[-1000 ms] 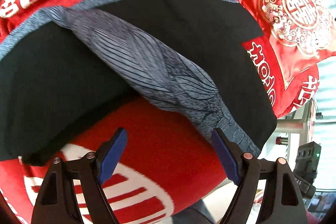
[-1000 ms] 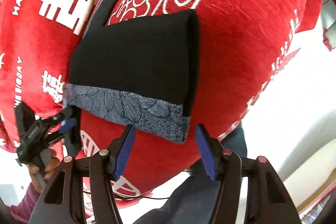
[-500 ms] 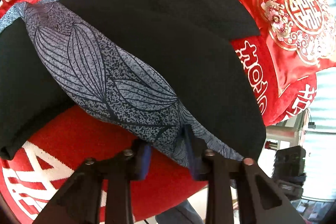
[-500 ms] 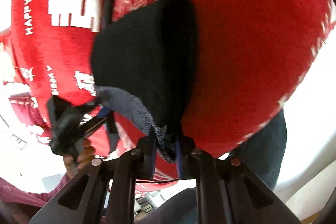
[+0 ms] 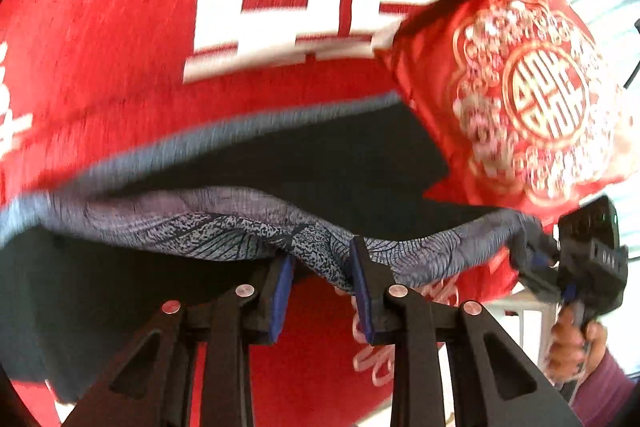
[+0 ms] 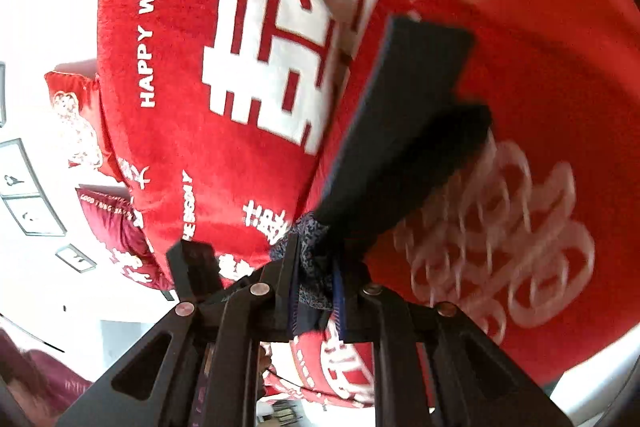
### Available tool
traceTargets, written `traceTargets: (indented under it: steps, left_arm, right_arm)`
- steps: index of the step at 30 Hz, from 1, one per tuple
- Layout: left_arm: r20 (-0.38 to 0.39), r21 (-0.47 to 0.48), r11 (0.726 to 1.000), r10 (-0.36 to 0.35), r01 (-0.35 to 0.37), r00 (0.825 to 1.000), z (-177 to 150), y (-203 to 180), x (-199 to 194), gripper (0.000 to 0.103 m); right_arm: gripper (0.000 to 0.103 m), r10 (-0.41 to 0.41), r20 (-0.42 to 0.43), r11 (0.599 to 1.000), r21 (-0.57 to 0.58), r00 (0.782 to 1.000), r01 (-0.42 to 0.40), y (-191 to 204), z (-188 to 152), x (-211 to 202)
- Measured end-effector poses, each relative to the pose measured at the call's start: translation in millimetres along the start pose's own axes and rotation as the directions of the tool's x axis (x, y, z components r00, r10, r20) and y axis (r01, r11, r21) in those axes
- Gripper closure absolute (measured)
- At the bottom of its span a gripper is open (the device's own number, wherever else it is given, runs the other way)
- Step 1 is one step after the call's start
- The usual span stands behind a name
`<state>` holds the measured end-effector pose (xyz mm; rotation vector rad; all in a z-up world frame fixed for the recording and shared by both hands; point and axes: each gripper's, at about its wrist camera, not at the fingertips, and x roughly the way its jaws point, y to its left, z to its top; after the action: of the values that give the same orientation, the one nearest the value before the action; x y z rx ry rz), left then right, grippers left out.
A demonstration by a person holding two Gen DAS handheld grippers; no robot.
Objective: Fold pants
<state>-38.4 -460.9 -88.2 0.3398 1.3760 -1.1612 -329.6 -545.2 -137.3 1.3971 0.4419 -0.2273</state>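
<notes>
Black pants (image 5: 328, 167), patterned waistband (image 5: 224, 227) clamped by left gripper (image 5: 320, 279) and right gripper (image 6: 316, 287), raised off red bedspread (image 5: 120, 27) for folding.

Left tongs (image 5: 322, 267): both blue-padded fingers (image 5: 280, 287) drawn close, pinched on the grey leaf-print hem of the pants (image 5: 224, 227); black arms of the tool run up from the bottom of the left wrist view.

Right tongs (image 6: 316, 283): fingers nearly together, clamped on a bunched corner of the same hem. Seen from the left wrist view, they sit at far right, gripping the hem's other end, with the person's right hand (image 5: 572, 347) wrapped around the handle, purple sleeve at the wrist.
</notes>
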Motion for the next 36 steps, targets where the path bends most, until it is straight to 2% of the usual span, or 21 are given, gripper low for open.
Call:
traceTargets:
  steps: [1,2,6,7,8,9,10,11,13,16,18,20,22,24,25,27,28,31,33,34,36]
  left_arm:
    - [0.004,0.011,1.000,0.012,-0.012,1.000,8,-2,2,0.063]
    - [0.015,0.023,0.999,0.032,-0.033,0.999,18,-3,1,0.053]
    - [0.063,0.079,0.994,0.076,-0.080,0.995,39,-2,-13,0.051]
    - [0.076,0.081,0.992,0.090,-0.096,0.993,41,1,-18,0.046]
    - [0.085,0.074,0.990,0.111,-0.117,0.990,41,4,-20,0.024]
    - [0.101,0.057,0.987,0.142,-0.148,0.985,40,11,-24,0.013]
    - [0.118,0.038,0.981,0.182,-0.188,0.976,37,18,-26,0.013]
    - [0.113,0.021,0.972,0.229,-0.233,0.967,34,28,-25,0.013]
    - [0.077,-0.029,0.952,0.305,-0.304,0.949,24,51,-20,0.013]
    - [-0.012,-0.123,0.903,0.414,-0.412,0.910,0,93,-4,0.013]
    - [-0.053,-0.158,0.871,0.462,-0.464,0.885,-13,109,5,0.013]
    - [-0.087,-0.204,0.848,0.482,-0.489,0.872,-24,126,11,0.013]
    - [-0.106,-0.229,0.833,0.493,-0.503,0.864,-29,135,13,0.013]
    - [-0.119,-0.236,0.823,0.504,-0.517,0.856,-31,142,17,0.013]
    - [-0.125,-0.234,0.823,0.503,-0.518,0.855,-33,144,20,0.013]
    - [-0.135,-0.235,0.825,0.496,-0.514,0.858,-32,146,25,0.013]
    - [-0.141,-0.235,0.826,0.493,-0.512,0.859,-29,144,28,0.013]
    - [-0.115,-0.233,0.847,0.465,-0.478,0.878,-30,138,22,0.013]
    - [-0.122,-0.202,0.855,0.463,-0.478,0.878,-36,136,26,0.013]
    - [-0.142,-0.183,0.854,0.467,-0.487,0.873,-41,137,34,0.013]
    - [-0.105,-0.189,0.854,0.473,-0.484,0.875,-48,138,36,0.009]
  right_arm:
    - [0.088,-0.011,-0.002,1.000,-0.007,1.000,0.011,4,12,5]
    - [0.088,-0.035,-0.003,0.999,-0.022,0.999,0.035,9,25,10]
    - [0.085,-0.158,0.009,0.985,-0.064,0.987,0.159,19,76,38]
    - [0.083,-0.190,0.016,0.979,-0.075,0.982,0.190,20,85,44]
    - [0.075,-0.232,0.019,0.968,-0.094,0.973,0.233,23,94,54]
    - [0.065,-0.304,0.022,0.943,-0.134,0.952,0.304,27,104,66]
    - [0.039,-0.369,0.037,0.913,-0.173,0.929,0.370,32,108,71]
    - [0.030,-0.404,0.051,0.891,-0.204,0.913,0.406,36,109,75]
    - [0.030,-0.434,0.079,0.851,-0.291,0.898,0.437,48,101,76]
    - [0.030,-0.480,0.087,0.821,-0.305,0.873,0.482,42,81,69]
    - [0.031,-0.535,0.087,0.801,-0.264,0.840,0.538,21,66,59]
    - [0.036,-0.553,0.069,0.804,-0.217,0.831,0.553,2,62,55]
    - [0.047,-0.545,0.053,0.824,-0.150,0.837,0.546,-18,64,52]
    - [0.052,-0.517,0.077,0.845,-0.112,0.852,0.523,-27,72,53]
    - [0.055,-0.514,0.080,0.847,-0.108,0.854,0.520,-26,76,55]
    - [0.071,-0.513,0.060,0.850,-0.106,0.857,0.516,-32,83,67]
    - [0.092,-0.524,0.046,0.844,-0.103,0.850,0.526,-32,85,73]
    - [0.096,-0.507,0.076,0.846,-0.148,0.859,0.513,-12,80,66]
    - [0.096,-0.539,0.084,0.811,-0.218,0.838,0.543,-1,70,59]
    - [0.096,-0.569,0.071,0.786,-0.244,0.819,0.568,-4,66,60]
    - [0.092,-0.645,0.042,0.723,-0.290,0.763,0.627,-22,64,68]
